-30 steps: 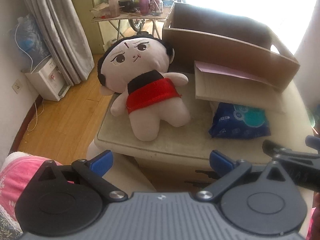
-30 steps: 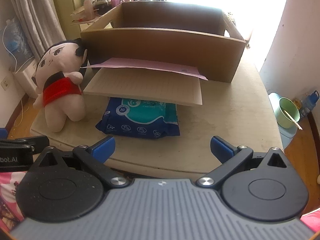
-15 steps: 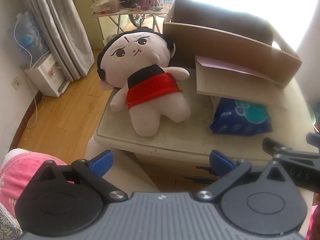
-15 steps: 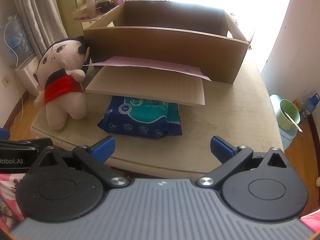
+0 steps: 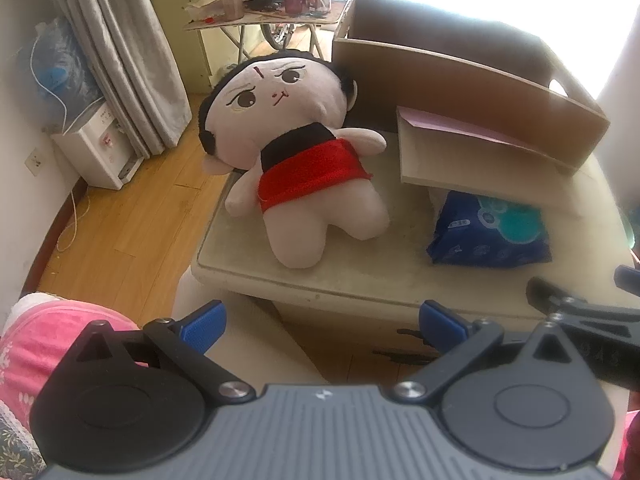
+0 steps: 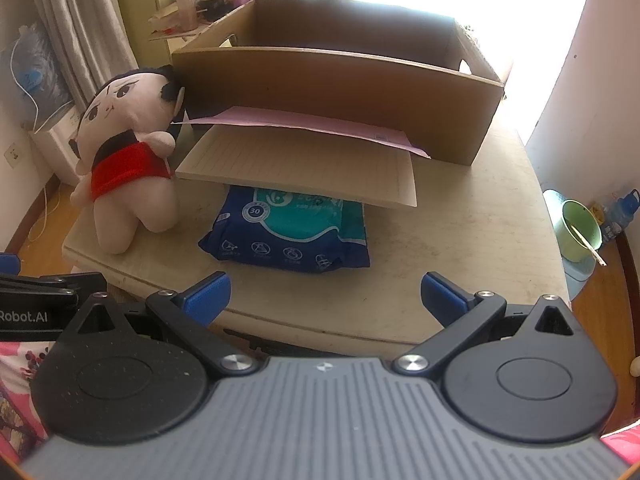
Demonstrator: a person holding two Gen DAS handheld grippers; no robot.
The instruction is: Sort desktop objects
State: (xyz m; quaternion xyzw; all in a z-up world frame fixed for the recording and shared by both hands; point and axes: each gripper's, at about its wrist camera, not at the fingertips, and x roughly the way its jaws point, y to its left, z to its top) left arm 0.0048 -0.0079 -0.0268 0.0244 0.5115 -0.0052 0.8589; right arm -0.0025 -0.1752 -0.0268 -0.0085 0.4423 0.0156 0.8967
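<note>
A plush doll (image 5: 304, 160) in a red top leans against the cardboard box (image 5: 460, 80) at the table's left end; it also shows in the right wrist view (image 6: 124, 160). A blue wet-wipe pack (image 6: 292, 232) lies partly under a lined notebook (image 6: 304, 164) with a pink sheet (image 6: 320, 124) on top. The pack also shows in the left wrist view (image 5: 488, 232). My left gripper (image 5: 322, 324) is open and empty, short of the table's front edge, facing the doll. My right gripper (image 6: 324, 294) is open and empty at the front edge, facing the pack.
The beige table (image 6: 460, 248) carries the open box (image 6: 340, 68) at its back. A folding table with bottles (image 5: 272, 8), curtains and a water dispenser (image 5: 96, 148) stand at the left. A green bowl (image 6: 580, 228) sits on the floor at the right.
Both grippers have pulled back and risen slightly, so the doll and pack sit a little farther off. Both stay open. Nothing on the table has moved.
</note>
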